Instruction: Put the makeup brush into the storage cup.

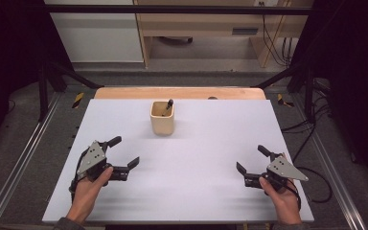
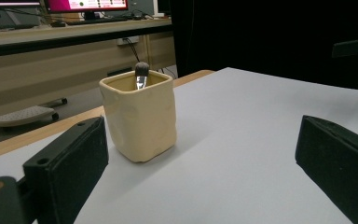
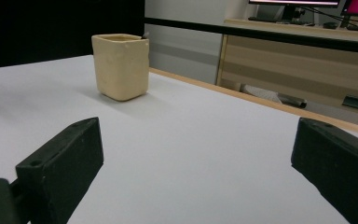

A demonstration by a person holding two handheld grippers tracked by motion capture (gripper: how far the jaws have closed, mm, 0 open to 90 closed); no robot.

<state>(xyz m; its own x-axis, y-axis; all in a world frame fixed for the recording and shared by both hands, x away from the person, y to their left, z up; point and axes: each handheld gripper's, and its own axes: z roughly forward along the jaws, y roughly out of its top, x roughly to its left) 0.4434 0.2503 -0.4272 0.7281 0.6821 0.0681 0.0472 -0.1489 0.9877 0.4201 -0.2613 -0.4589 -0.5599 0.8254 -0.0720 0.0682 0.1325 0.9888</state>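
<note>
A cream square cup (image 1: 162, 119) stands upright at the far middle of the white table top (image 1: 206, 143). A dark-tipped tool with a metal shaft (image 1: 168, 106) leans inside it, its tip (image 2: 141, 70) poking above the rim. My left gripper (image 1: 124, 151) rests near the front left, open, jaws wide apart and empty, aimed toward the cup (image 2: 140, 119). My right gripper (image 1: 252, 158) rests near the front right, open and empty, with the cup (image 3: 120, 65) far off to its left.
A wooden strip (image 1: 179, 93) runs along the table's far edge. Black frame bars (image 1: 172, 8) and cables (image 1: 311, 139) surround the table. Desks with monitors (image 2: 86, 4) stand beyond.
</note>
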